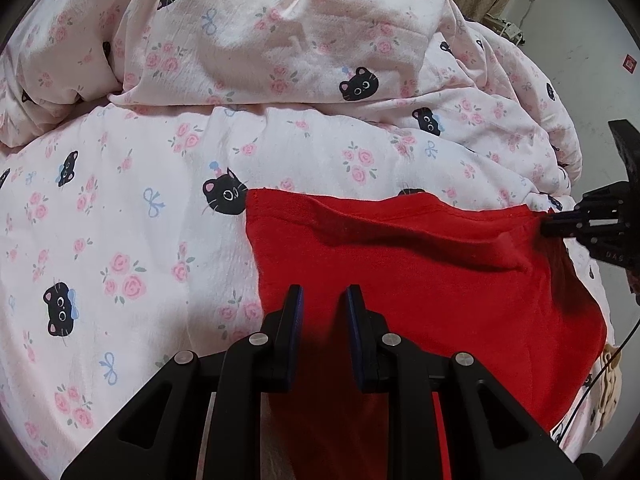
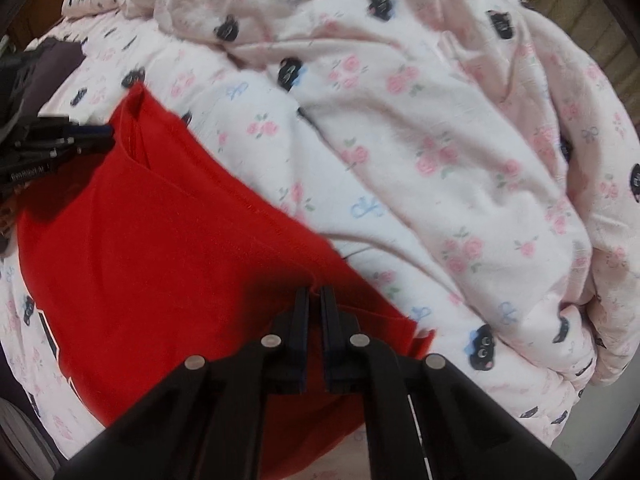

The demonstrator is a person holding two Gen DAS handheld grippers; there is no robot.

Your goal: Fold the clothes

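Observation:
A red garment (image 1: 420, 272) (image 2: 160, 240) lies spread on a pink bedcover printed with black cats and roses (image 1: 140, 208) (image 2: 400, 184). My left gripper (image 1: 324, 294) sits low over the garment's left part, with red cloth between its narrowly parted fingers. In the right wrist view the left gripper (image 2: 110, 138) pinches the garment's far corner, where the hem gapes open. My right gripper (image 2: 315, 292) is shut on the garment's near hem edge. In the left wrist view the right gripper (image 1: 546, 226) grips the right corner of the garment.
A rumpled duvet (image 1: 280, 40) of the same print is heaped along the back of the bed. A dark grey cloth (image 2: 56, 64) lies at the far left behind the left gripper. The bed ends at the right, with a pale wall (image 1: 580, 48) beyond it.

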